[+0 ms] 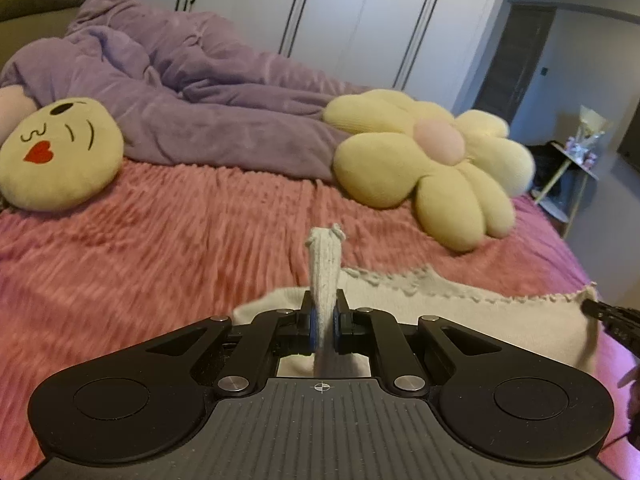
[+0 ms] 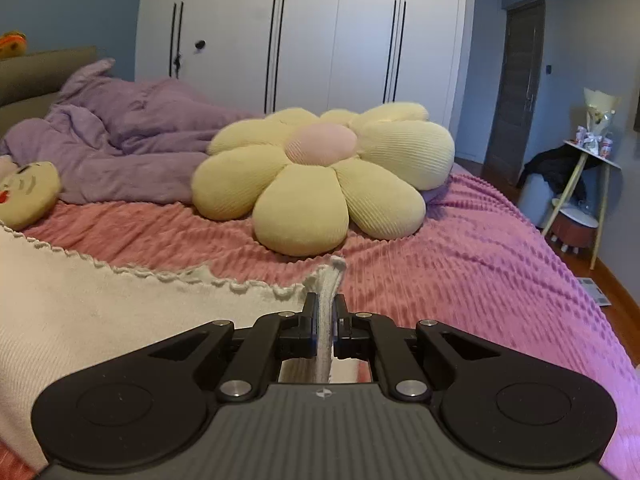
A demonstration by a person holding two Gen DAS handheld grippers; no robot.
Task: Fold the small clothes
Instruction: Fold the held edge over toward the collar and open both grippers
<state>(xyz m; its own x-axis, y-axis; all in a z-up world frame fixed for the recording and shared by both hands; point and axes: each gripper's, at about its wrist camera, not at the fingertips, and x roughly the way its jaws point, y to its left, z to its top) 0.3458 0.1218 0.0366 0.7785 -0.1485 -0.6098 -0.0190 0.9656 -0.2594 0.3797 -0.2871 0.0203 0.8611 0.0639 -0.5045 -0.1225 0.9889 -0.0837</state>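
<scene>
- The left hand-held gripper (image 1: 324, 312) is closed tight on a pinch of the white knit garment (image 1: 460, 312); a tuft of cloth stands up between its blue pads.
- The right hand-held gripper (image 2: 325, 316) is likewise closed on a scalloped corner of the same white knit garment (image 2: 120, 312), with the cloth squeezed between its pads.
- The garment lies spread on the pink bed cover (image 2: 480, 260), near the front edge of the bed, its scalloped hem running between the two grips.
- Holding one point with each hand probably keeps that edge straight, so it can be lifted and laid over the rest as a clean fold.
- In the left view, the right one's black tip shows at the garment's far corner.
- A flower cushion (image 2: 320, 176), a face cushion (image 1: 60, 152) and a purple blanket (image 1: 180, 92) sit farther back, well apart from the garment, leaving room to fold.
</scene>
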